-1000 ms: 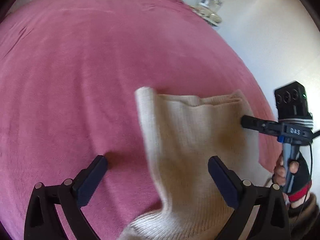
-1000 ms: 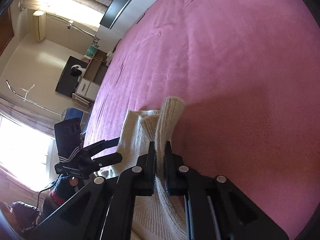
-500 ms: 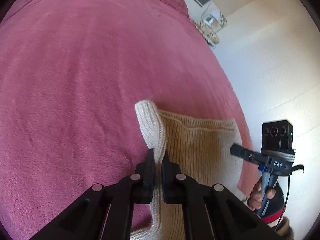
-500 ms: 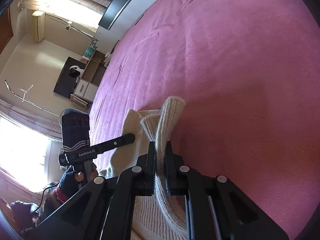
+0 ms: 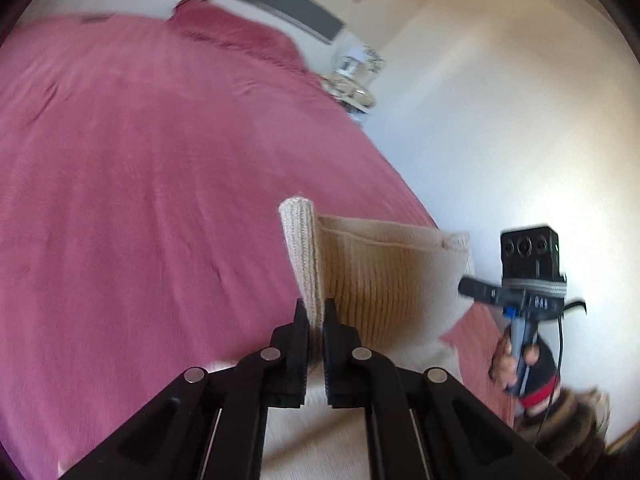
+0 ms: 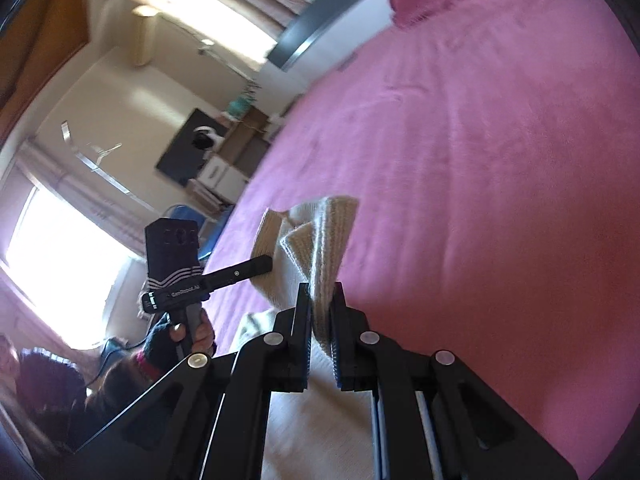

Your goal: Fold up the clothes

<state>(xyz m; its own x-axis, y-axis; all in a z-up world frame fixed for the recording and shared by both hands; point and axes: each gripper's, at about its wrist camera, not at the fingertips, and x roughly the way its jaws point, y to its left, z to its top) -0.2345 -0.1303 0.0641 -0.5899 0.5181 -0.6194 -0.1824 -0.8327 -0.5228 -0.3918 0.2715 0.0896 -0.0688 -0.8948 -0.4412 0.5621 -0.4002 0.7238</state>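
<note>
A cream knitted sweater [image 5: 384, 276] is lifted off the pink bedspread [image 5: 140, 184], stretched between both grippers. My left gripper [image 5: 316, 314] is shut on its ribbed left edge, which sticks up between the fingers. In the right wrist view my right gripper [image 6: 320, 300] is shut on the other ribbed edge of the sweater [image 6: 320, 236]. The right gripper [image 5: 476, 290] shows at the sweater's far side in the left wrist view. The left gripper [image 6: 260, 264] shows pinching the cloth in the right wrist view. The sweater's lower part hangs below, partly hidden by the fingers.
The pink bedspread [image 6: 500, 160] spreads wide ahead, with a pillow [image 5: 236, 36] at its head. A bedside table [image 5: 352, 80] with small objects stands by the white wall. A gloved hand [image 5: 524, 364] holds the right gripper. A window [image 6: 64, 256] and shelves [image 6: 216, 160] lie beyond the bed.
The left gripper went from open to shut on the sweater's left edge. Both grippers have since risen, lifting the sweater off the bed. The right gripper stayed shut on its edge.
</note>
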